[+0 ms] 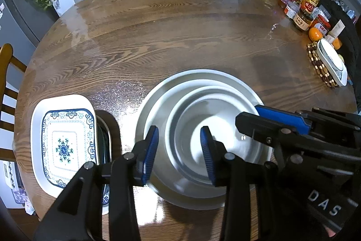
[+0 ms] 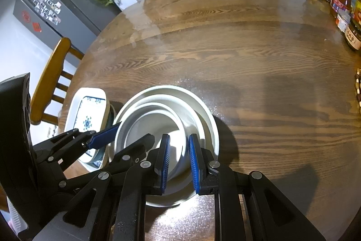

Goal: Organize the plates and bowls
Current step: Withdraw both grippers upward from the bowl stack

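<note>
— So, where do you stand on the stacking?

— Your nested white bowls (image 1: 203, 128) already sit one inside another, right under both tools. Your left gripper (image 1: 179, 153) has its jaws spread, nothing pinched, straddling the stack's near-left wall. Your right gripper (image 2: 179, 164) pinches the inner bowl's rim (image 2: 180, 150).

— What's left?

— Probably letting go; the patterned plate (image 1: 65, 143) just left of your left jaws looks settled on another dish.
</note>
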Motion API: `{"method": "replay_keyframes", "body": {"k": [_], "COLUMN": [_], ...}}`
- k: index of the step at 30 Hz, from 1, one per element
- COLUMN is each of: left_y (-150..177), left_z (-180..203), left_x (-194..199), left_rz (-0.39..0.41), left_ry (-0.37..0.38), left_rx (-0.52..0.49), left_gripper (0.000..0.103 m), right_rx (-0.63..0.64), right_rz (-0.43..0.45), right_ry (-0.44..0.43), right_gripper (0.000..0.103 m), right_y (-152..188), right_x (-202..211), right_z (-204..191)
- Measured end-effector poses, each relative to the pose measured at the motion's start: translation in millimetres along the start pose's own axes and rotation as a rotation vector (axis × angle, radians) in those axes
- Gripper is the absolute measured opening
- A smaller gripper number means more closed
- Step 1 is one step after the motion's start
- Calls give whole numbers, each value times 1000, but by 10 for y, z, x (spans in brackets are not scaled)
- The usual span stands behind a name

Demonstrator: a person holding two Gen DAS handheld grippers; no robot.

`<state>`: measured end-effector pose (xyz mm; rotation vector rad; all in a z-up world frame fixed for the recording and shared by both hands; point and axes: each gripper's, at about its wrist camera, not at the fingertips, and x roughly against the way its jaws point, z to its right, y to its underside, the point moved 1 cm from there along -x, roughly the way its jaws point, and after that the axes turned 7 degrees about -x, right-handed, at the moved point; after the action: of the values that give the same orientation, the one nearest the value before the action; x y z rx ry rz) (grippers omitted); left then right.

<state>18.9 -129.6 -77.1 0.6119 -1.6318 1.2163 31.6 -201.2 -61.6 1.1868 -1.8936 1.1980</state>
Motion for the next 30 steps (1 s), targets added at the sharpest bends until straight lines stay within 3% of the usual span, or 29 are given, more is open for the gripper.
{"method": "replay_keyframes", "body": {"k": [8,11,13,17,21,30], "left_y": [17,19,20,26,26,73], "left_z": [-4,-12,-14,-31,-41,-112], "left_x": [52,77,96,142,171,242], "left_rz": [15,23,28,42,48,59], "left_ry": [-3,-3,-8,-10,-11,-23], "left_rx": [3,5,6,9,14,23], "left_gripper": [40,44,56,58,61,76], "right_rx": [-16,-25,-33,-55,-64,-64], "right_rz": [11,17,19,24,33,44], "right_ry": [5,7,6,-2,3,7], "right_gripper": [18,18,18,19,34,44], "right_y": [30,39,41,51,62,80], "right_x": [58,82,97,127,165,242], "right_z": [25,46,61,104,127,122]}}
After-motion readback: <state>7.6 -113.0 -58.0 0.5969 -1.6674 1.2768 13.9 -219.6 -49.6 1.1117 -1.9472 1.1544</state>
